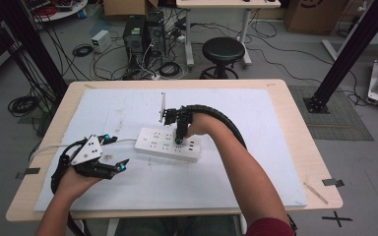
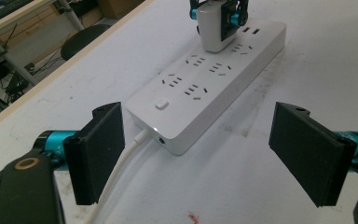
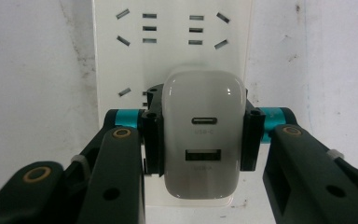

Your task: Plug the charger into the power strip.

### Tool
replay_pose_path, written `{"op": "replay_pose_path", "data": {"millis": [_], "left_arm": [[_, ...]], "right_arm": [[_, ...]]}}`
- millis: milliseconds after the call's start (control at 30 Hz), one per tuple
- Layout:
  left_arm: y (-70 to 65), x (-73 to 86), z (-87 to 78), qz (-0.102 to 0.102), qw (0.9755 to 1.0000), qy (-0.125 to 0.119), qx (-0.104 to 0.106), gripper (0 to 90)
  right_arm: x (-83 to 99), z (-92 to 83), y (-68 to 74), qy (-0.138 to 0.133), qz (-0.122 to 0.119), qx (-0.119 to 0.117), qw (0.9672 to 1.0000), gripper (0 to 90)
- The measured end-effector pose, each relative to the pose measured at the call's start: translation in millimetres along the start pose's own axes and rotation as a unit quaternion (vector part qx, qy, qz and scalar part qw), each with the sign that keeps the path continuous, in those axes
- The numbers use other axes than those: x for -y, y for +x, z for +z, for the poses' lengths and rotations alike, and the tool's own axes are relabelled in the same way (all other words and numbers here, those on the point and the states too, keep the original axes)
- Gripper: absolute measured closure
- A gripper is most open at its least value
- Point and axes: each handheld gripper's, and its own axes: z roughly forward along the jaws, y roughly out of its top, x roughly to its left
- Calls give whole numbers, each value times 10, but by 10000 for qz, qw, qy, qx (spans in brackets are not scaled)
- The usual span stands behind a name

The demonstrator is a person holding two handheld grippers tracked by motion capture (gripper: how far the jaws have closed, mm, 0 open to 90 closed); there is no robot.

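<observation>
The left gripper (image 1: 114, 153) rests low on the white mat (image 1: 128, 105) near the person's side of the table (image 1: 295, 142), held in the left hand (image 1: 76, 179), its jaws spread wide with nothing between them. In the left gripper view its two black pads (image 2: 100, 151) stand far apart, and the near end of the white power strip (image 2: 214, 79) sits just ahead of them, between the two jaws but touching neither. The strip's white cord (image 2: 121, 172) leaves that near end and runs back along the inner side of the left-hand pad. A small rocker switch (image 2: 162, 103) sits on the strip's top by that end.

Further right, ahead of the left gripper, the strip lies flat on the mat, its length running away toward the right gripper (image 1: 178, 139). That gripper points straight down over the strip's far half, held in the right hand (image 1: 199, 125), a black cable (image 1: 221, 118) arching back along the forearm.

In the right gripper view its jaws are closed narrow on a white USB charger (image 3: 203, 140), one pad on each flank. The charger's face shows an oval port above a rectangular one. It stands upright on the strip, directly over a socket; whether its prongs are fully seated I can't tell. Beyond the jaw tips, more socket slots (image 3: 170, 28) lie open on the strip.
</observation>
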Motion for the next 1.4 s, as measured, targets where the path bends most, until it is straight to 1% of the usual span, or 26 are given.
{"op": "replay_pose_path", "data": {"millis": [100,167,300,500,567,600,633,667,767,800,833,900,967,1000,1033,1067,1100,1133,1167,1200,1233,1267,1300,1333,1367,1400], "left_arm": [[-8,14,32,-14,10000,31,32,181],[-7,8,63,-33,10000,39,53,181],[-36,-28,72,22,10000,31,49,181],[-53,-59,57,12,10000,39,51,181],[-51,-76,49,47,10000,37,67,181],[-49,-84,44,62,9999,48,69,181],[-49,-89,40,38,10000,24,70,181],[-39,-106,28,59,10000,13,64,181],[-28,-124,21,34,9999,-11,96,181],[-26,-136,16,26,9999,-29,97,181],[-22,-149,12,36,9999,-42,94,181],[-10,-173,3,31,9999,-73,118,181],[19,-196,-15,34,9999,-73,133,181],[19,-196,-15,34,9999,-73,133,181],[26,-201,-19,12,9999,-92,130,181],[37,-206,-24,21,9999,-83,127,181],[48,-209,-27,13,9999,-90,133,181],[56,-211,-28,-13,9998,-119,138,181],[65,-212,-30,-43,9998,-120,158,181],[73,-210,-28,-69,9997,-139,169,181],[76,-209,-25,-125,9996,-151,178,181],[82,-207,-21,-143,9996,-157,193,181],[92,-206,-22,-117,9996,-121,216,181],[94,-204,-14,-165,9995,-141,210,181],[98,-202,-8,-196,9995,-145,223,181],[105,-202,-3,-200,9994,-142,230,181]], "right_arm": [[-70,40,63,194,0,210,9996,637],[-77,37,69,244,41,219,9995,637],[-1,45,70,-32,99,209,9997,637],[19,42,72,-133,146,203,9996,628],[78,36,86,-268,69,286,9992,500],[78,36,86,-268,69,286,9992,500],[108,13,90,-377,166,249,9988,473],[199,-79,96,-750,303,361,9961,426],[351,-220,133,-1261,488,430,9899,369],[351,-220,133,-1261,488,430,9899,369],[460,-282,164,-1573,513,404,9854,347],[565,-318,209,-1868,573,433,9798,315],[667,-349,246,-2066,656,421,9753,290],[667,-349,246,-2066,656,421,9753,290],[778,-378,290,-2326,770,480,9683,263],[841,-391,314,-2511,862,460,9630,252],[841,-391,314,-2511,862,460,9630,252],[982,-409,354,-2880,1023,430,9512,224],[1054,-413,377,-3040,1099,425,9454,201],[1054,-413,377,-3040,1099,425,9454,201],[1192,-413,435,-3253,1186,467,9370,201],[1192,-413,435,-3253,1186,467,9370,201],[1259,-408,461,-3341,1217,499,9333,201],[1388,-396,504,-3502,1303,548,9259,201],[1446,-388,525,-3585,1370,561,9217,201],[1446,-388,525,-3585,1370,561,9217,201]]}}
